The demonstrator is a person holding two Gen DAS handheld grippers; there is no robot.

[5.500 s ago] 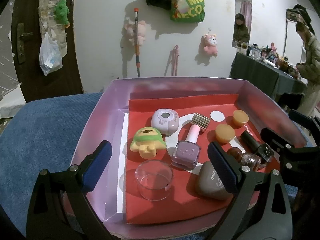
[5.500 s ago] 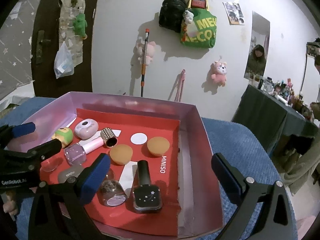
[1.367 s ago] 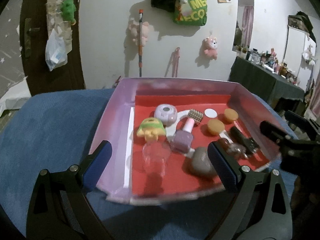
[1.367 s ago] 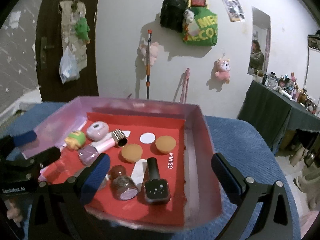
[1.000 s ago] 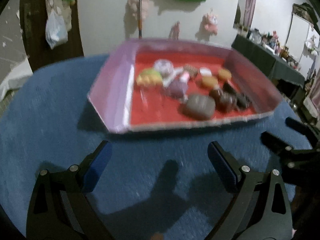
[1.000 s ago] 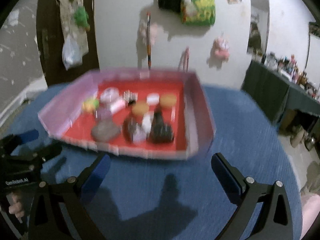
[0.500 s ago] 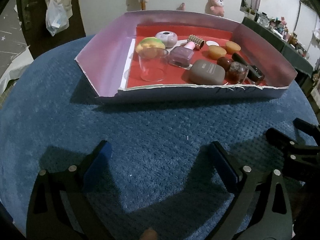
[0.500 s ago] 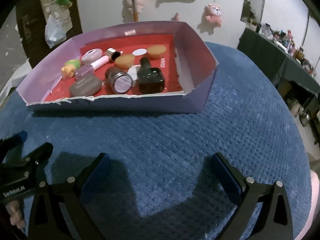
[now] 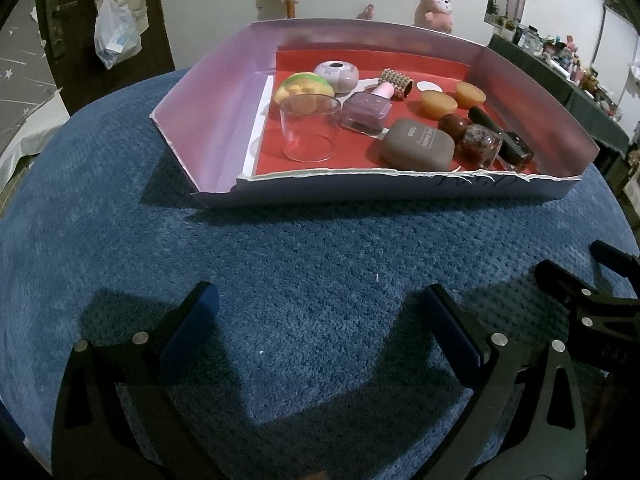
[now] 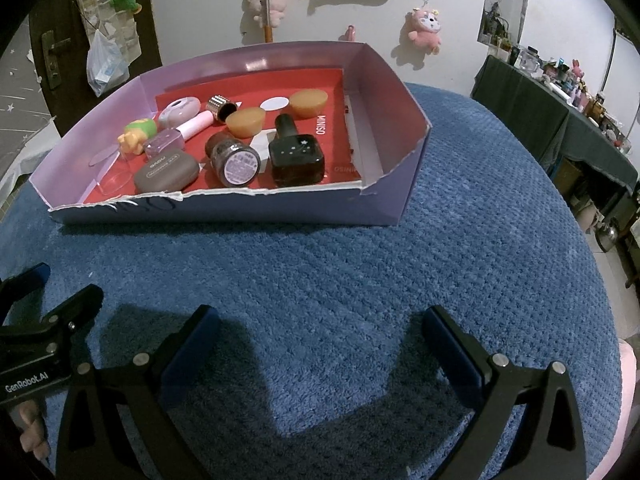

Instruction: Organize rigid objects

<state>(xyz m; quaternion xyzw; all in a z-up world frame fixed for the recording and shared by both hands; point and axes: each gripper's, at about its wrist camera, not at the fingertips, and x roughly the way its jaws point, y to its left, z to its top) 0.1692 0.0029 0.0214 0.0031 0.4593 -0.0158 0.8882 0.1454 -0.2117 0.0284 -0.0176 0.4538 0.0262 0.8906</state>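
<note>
A purple cardboard box [image 9: 208, 92] with a red liner sits on the blue cloth; it also shows in the right wrist view [image 10: 404, 92]. In it lie a clear cup [image 9: 309, 128], a grey case [image 9: 418, 144], a lilac polish bottle [image 9: 366, 114], a black polish bottle [image 10: 296, 152], a glitter bottle [image 10: 234, 162], two amber pucks [image 9: 438, 102] and a green-yellow toy [image 9: 304, 86]. My left gripper [image 9: 320, 332] is open and empty, low over the cloth in front of the box. My right gripper [image 10: 320, 340] is open and empty beside it.
The blue textured cloth [image 9: 300, 248] covers a round surface that drops away at its edges. A dark door [image 9: 60, 32] stands at the back left. A cluttered dark table [image 10: 560, 92] stands at the right. Plush toys hang on the wall.
Both grippers have pulled back out of the box and dropped low over the cloth in front of it. The objects stay in the box.
</note>
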